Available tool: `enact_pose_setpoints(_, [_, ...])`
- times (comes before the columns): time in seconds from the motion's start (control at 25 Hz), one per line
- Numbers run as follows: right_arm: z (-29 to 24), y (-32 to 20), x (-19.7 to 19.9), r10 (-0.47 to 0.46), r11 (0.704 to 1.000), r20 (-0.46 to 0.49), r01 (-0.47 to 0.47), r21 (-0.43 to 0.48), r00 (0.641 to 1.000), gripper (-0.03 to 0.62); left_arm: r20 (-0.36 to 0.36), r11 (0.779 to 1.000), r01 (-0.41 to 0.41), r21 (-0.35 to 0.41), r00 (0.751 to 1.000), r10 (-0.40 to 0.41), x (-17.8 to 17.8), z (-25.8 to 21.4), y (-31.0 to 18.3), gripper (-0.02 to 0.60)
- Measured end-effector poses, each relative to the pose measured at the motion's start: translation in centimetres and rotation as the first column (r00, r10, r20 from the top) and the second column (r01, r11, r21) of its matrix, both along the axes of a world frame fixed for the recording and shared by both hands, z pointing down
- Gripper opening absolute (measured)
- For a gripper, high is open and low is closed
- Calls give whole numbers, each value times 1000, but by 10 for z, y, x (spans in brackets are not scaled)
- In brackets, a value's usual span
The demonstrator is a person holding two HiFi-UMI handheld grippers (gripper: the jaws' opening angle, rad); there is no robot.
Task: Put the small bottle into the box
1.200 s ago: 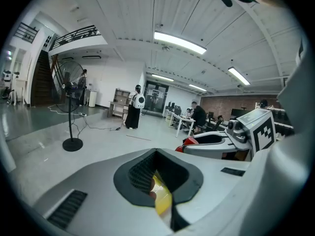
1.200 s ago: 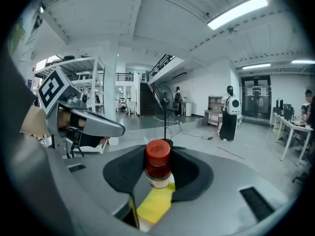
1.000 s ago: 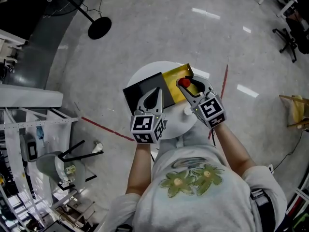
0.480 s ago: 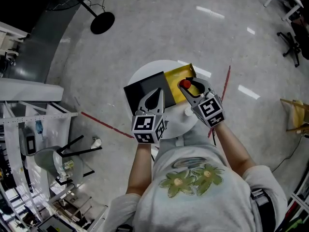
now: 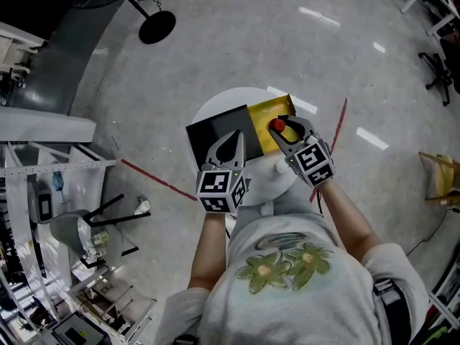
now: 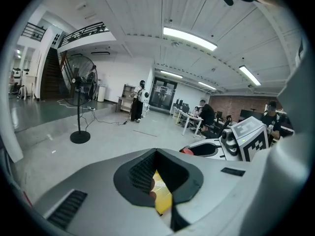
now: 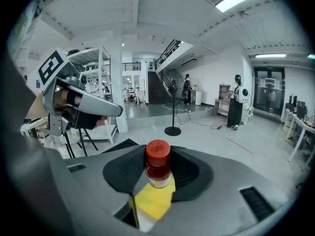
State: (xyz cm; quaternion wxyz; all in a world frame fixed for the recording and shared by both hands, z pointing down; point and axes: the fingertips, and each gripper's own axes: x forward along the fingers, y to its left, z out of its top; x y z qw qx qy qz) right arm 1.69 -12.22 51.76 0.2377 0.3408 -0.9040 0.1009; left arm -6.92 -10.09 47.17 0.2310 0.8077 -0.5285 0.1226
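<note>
A small bottle with a red cap and a pale label hangs upright over the yellow inside of the open box. My right gripper is shut on it. In the right gripper view the bottle stands between the black pads of the right gripper, with the yellow box below. My left gripper hovers over the box's black lid, its jaw tips together with nothing between them. In the left gripper view the yellow box shows through the left gripper.
The box lies on a small round white table. A small white object sits on the table near my right gripper. On the floor are a fan's round base and red tape lines. Shelving stands at the left.
The head view has drifted slightly. Both grippers and the bottle keep their places over the box.
</note>
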Motion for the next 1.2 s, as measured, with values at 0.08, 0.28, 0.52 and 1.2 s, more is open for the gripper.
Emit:
enact_pose_setpoints(0.08, [3,-2,-2,-6,1000,0,6,-8,1000,152,3,1000,0,-2,1000,0,-1,1,-1,2])
enact_pose_setpoints(0.28, [14,-5,-5,-18,1000,-4,17,-25,1000,152,7,1000,1,-11,1000,-1,0,6,-3,2])
enact_pose_setpoints(0.52, [27,-6,-2,-38,998,-22,37,-53,999,152,13,1000,5,-22,1000,-5,3,8,-5,2])
enact_pose_setpoints(1.2, [68,-10,-1,-75,990,-70,66,-127,995,152,17,997,31,-66,999,-30,0,22,-4,2])
